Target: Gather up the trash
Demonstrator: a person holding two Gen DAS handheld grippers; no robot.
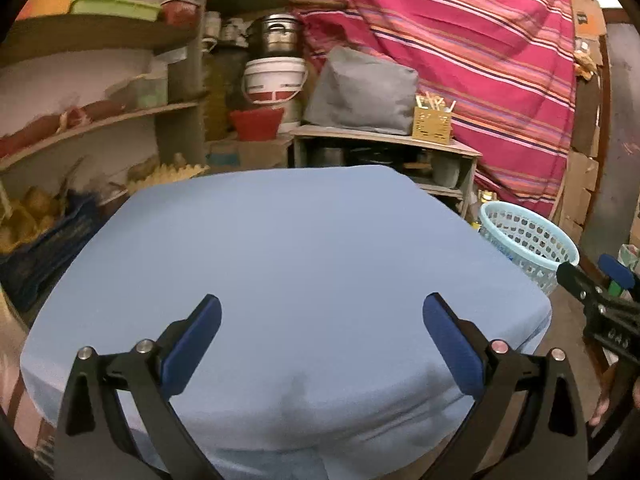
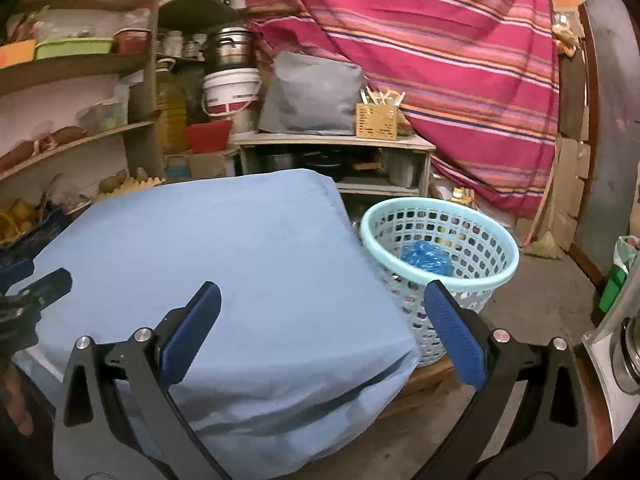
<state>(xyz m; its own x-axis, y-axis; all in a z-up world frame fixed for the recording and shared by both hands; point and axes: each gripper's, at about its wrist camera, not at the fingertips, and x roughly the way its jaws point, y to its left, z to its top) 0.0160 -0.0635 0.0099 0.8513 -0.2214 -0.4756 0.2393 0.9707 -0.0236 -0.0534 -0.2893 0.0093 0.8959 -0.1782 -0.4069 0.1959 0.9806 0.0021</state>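
A cluttered storeroom with a striped red cloth hung behind; a blue-covered table lies bare under me. My left gripper and right gripper both gape, empty. Crumpled blue trash sits inside the pale basket beside the table.

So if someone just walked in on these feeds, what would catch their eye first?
Probably the pale blue cloth-covered table filling the middle of both views, with nothing lying on it. Next, the light blue perforated basket on the floor off its right edge, a crumpled blue bag inside. Behind both hangs a red striped cloth.
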